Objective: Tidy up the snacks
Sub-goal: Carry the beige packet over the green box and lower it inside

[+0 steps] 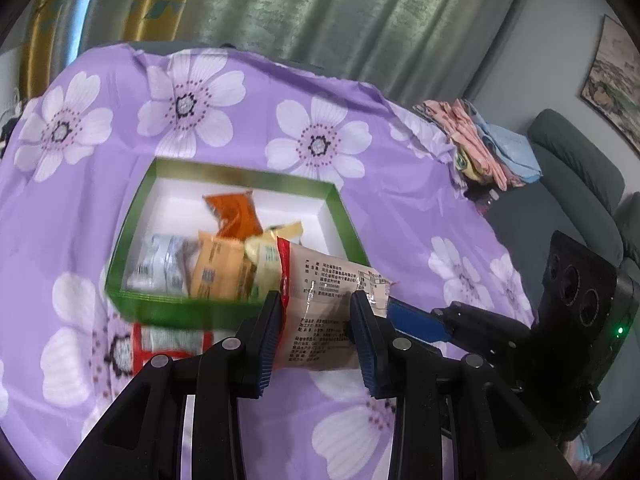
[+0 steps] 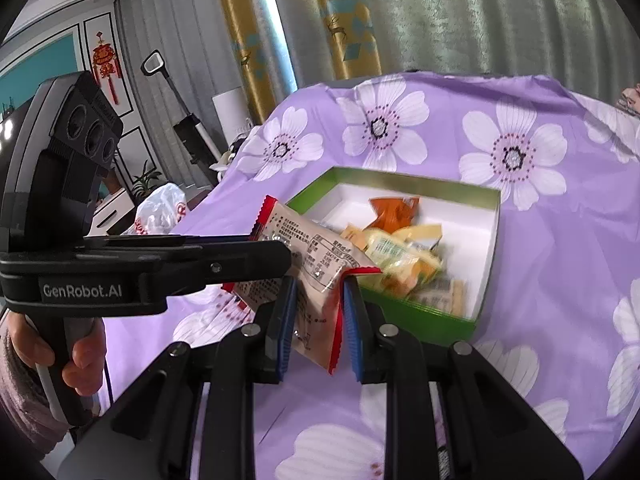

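Beige with red crimped ends, the snack packet (image 1: 320, 304) sits between the blue pads of both grippers at once: the left gripper (image 1: 316, 320) has its jaws partly closed on the packet's middle, and the right gripper (image 2: 320, 312) pinches its jaws narrowly on one end. Just beyond both sets of jaws lies the green box (image 2: 490, 252), holding several orange and yellow packets (image 1: 224, 260), on a purple flowered cloth (image 1: 400, 216).

Glossy plastic snack packet (image 1: 320, 300), matt cloth tablecloth (image 1: 400, 216) (floral), ribbed rubbery jaws
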Demonstrator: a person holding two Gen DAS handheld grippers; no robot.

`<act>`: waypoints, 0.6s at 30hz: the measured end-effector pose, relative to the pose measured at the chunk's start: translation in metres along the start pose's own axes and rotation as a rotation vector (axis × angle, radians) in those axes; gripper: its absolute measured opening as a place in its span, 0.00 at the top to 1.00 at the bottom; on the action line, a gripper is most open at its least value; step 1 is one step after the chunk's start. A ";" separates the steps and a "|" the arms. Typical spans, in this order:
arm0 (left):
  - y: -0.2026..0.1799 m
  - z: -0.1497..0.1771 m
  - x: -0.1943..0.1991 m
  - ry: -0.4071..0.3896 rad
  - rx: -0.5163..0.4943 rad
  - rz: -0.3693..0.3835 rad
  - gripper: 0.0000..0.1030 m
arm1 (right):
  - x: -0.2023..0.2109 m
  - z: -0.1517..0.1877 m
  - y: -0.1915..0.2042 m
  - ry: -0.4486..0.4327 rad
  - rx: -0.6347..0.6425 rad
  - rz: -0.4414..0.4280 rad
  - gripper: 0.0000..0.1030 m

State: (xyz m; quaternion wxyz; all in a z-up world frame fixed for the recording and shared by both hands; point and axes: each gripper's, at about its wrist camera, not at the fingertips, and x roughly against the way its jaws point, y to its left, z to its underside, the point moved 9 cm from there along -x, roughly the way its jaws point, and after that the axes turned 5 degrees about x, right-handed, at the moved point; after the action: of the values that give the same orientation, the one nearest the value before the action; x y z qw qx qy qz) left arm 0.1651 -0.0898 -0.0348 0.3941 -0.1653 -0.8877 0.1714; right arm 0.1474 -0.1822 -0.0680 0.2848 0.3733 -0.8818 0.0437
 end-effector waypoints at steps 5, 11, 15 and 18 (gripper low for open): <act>0.004 -0.020 -0.020 0.013 0.014 0.018 0.66 | -0.011 -0.015 -0.017 -0.009 0.009 0.019 0.77; 0.013 -0.032 -0.051 0.038 0.047 0.024 0.66 | -0.031 -0.020 -0.038 0.015 0.010 0.039 0.77; 0.019 -0.034 -0.069 0.060 0.069 0.015 0.66 | -0.047 -0.016 -0.050 0.042 -0.008 0.045 0.77; 0.025 -0.034 -0.081 0.076 0.084 0.004 0.66 | -0.057 -0.011 -0.057 0.066 -0.022 0.048 0.77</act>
State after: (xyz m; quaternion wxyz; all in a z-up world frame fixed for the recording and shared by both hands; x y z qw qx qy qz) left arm 0.2459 -0.0966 -0.0766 0.4340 -0.1568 -0.8637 0.2027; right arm 0.2236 -0.1840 -0.0967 0.3169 0.3471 -0.8811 0.0530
